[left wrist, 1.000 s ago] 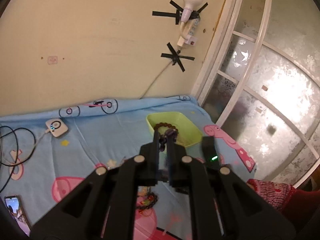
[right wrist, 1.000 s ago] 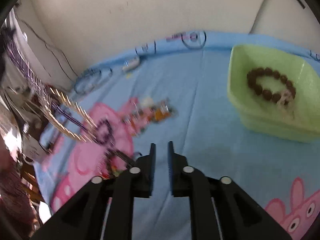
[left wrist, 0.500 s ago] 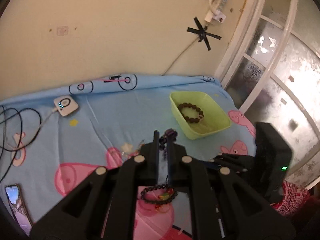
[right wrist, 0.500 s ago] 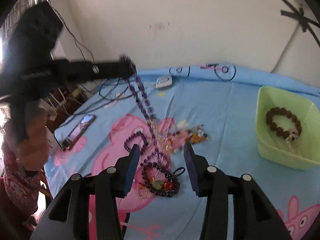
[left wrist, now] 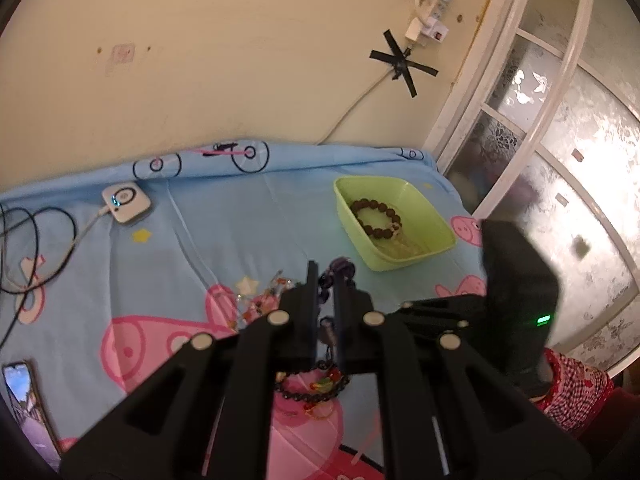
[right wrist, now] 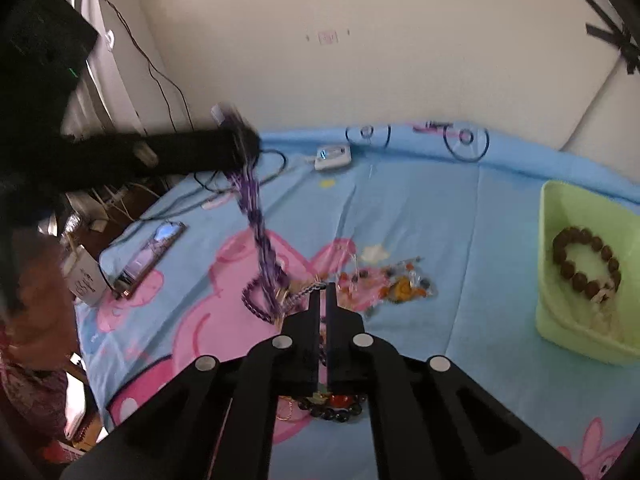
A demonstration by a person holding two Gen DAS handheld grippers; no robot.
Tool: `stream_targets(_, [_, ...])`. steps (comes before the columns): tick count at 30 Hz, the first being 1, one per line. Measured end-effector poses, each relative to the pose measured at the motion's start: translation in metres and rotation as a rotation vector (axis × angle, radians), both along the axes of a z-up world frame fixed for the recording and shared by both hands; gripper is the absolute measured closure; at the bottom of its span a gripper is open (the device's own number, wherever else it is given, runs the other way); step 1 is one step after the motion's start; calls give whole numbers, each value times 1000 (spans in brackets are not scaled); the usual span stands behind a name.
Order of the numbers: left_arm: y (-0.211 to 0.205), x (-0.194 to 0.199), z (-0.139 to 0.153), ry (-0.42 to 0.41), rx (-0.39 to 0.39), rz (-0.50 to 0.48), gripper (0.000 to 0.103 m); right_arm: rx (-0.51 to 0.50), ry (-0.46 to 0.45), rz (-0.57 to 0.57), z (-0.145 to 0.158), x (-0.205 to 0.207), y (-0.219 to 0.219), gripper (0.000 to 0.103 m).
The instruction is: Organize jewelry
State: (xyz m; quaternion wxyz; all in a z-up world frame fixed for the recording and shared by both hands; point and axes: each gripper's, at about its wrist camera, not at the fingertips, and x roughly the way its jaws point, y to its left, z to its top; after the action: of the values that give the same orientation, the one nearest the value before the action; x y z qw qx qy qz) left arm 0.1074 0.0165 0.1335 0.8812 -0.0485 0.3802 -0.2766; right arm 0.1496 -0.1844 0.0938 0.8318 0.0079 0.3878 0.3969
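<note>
Above the pile on the bed point(right wrist: 460, 208), my left tool point(left wrist: 326, 280) is clamped on a purple necklace point(right wrist: 256, 216) hanging near-vertical with its end in the jewelry heap, green bin point(left wrist: 394, 222) ahead-right; right tool point(right wrist: 323, 300) looks pinched on a chain point(right wrist: 306, 292) beside it.

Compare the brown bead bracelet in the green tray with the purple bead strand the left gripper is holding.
The brown bead bracelet lies flat inside the green tray; the purple bead strand hangs from the left gripper, its lower end on the blue sheet. The bracelet is a short closed ring of large beads; the strand is far longer, with smaller beads. The bracelet is already sorted; the strand is not. Both are strung beads.
</note>
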Motion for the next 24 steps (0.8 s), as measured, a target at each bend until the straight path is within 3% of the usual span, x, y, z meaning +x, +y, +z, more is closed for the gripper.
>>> stream_targets(5, [1,2,-2,10,-17,-2,97,30,7,15,-4,-7,-1,103])
stream_targets(7, [1,1,0,7,-20,-3,97,-11,17,32,-15,-9,5,103])
stream_targets(8, [1,0,2,4,-21,-3,97,-41,12,34,-22,-11,9,97])
stream_targets(10, [0,-2,5,-3,-22,-3,97,-65,18,35,-30,-10,14,95])
stream_targets(14, [0,-5,10,-11,-24,-10,97,-104,35,41,-41,0,27,95])
stream_targets(16, [1,-6,12,-17,-26,-5,97,-140,38,36,-47,5,32,103])
stream_targets(19, [15,-6,9,-28,-19,44,96,-121,35,10,-35,3,21,103])
stream_targets(21, [32,-2,-7,-7,10,127,72,-94,13,16,-16,-6,12,103])
stream_targets(22, [37,0,-13,11,10,147,49,-89,7,24,-9,-9,9,103])
stream_targets(24, [50,9,-36,86,-12,200,45,-80,-15,44,14,-17,2,103])
